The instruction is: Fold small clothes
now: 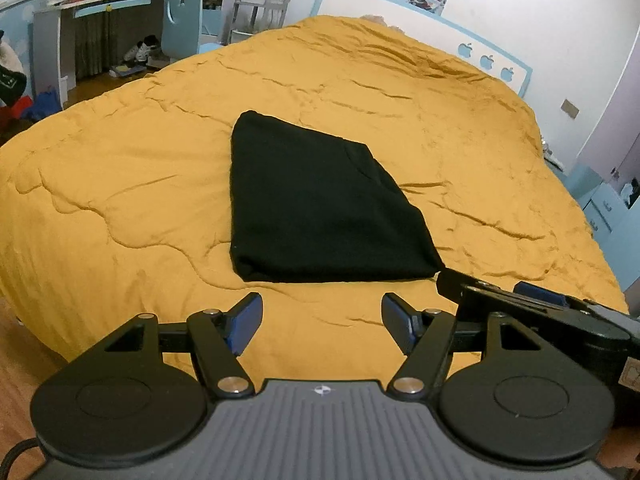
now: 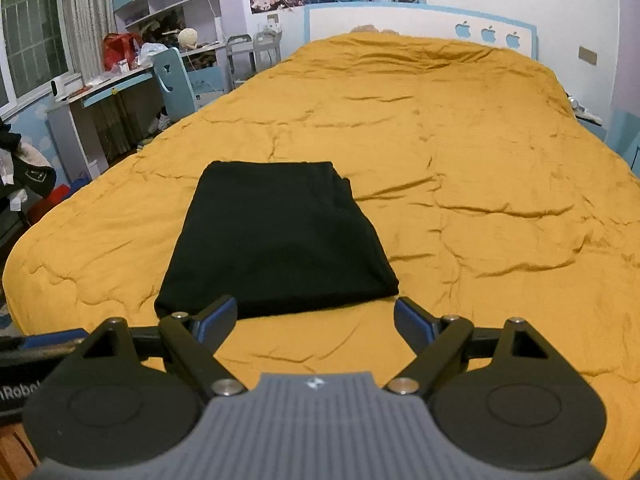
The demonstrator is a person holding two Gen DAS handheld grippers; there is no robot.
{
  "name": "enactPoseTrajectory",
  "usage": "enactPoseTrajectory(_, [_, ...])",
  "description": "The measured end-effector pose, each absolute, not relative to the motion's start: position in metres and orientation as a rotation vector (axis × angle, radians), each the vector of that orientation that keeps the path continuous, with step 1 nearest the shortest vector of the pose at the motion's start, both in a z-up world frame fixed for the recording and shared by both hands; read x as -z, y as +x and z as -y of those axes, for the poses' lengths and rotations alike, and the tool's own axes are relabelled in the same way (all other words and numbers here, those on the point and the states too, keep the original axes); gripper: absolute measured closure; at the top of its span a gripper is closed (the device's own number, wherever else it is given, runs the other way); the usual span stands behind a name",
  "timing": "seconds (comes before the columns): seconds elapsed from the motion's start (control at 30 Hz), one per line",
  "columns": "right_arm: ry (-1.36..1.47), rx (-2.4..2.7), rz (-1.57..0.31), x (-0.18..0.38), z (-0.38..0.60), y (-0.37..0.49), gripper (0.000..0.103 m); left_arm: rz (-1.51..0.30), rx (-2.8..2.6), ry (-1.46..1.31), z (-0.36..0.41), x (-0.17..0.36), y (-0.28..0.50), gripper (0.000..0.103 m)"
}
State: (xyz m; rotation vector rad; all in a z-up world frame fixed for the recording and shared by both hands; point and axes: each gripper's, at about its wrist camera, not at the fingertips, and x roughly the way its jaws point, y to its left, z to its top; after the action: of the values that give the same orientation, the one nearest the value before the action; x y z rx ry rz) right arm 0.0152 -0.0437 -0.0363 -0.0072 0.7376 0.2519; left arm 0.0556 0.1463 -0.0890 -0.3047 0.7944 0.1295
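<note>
Black folded garment [image 1: 320,208] lay flat mid-quilt [image 1: 120,184]. Left gripper [image 1: 322,322] and right gripper [image 2: 315,320] hovered just short of its near edge, jaws apart, empty. Best to pinch both near corners evenly.

Just ahead of my left claw [image 1: 322,326] lies the folded garment [image 1: 316,204], plain black with no print I can make out. Under it the bed cover [image 1: 120,184] is solid mustard yellow, creased all over. Both claws are black, with dark blue pads [image 1: 244,320] inside the fingers and a grey ribbed body behind. My right claw [image 2: 314,322] shows the same colours. Far beyond it the headboard [image 2: 400,20] is white with a light blue border and three light blue apple shapes. To the far left stands a light blue chair [image 2: 170,76].
</note>
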Motion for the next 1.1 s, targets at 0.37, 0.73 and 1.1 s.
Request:
enactPoseTrajectory(0.37, [-0.010, -0.225, -0.756, 0.0412, 0.0487, 0.0191, 0.021, -0.828, -0.126, -0.283, -0.1371, 0.0941, 0.0593, 0.023])
enactPoseTrajectory(0.73, [-0.009, -0.215, -0.762, 0.0420, 0.0510, 0.0200, 0.021, -0.835, -0.123, -0.275, -0.1353, 0.0946, 0.0596, 0.023])
enactPoseTrajectory(1.1, [-0.016, -0.208, -0.769, 0.0443, 0.0497, 0.0216, 0.021, -0.846, -0.124, -0.272, -0.1378, 0.0954, 0.0618, 0.023])
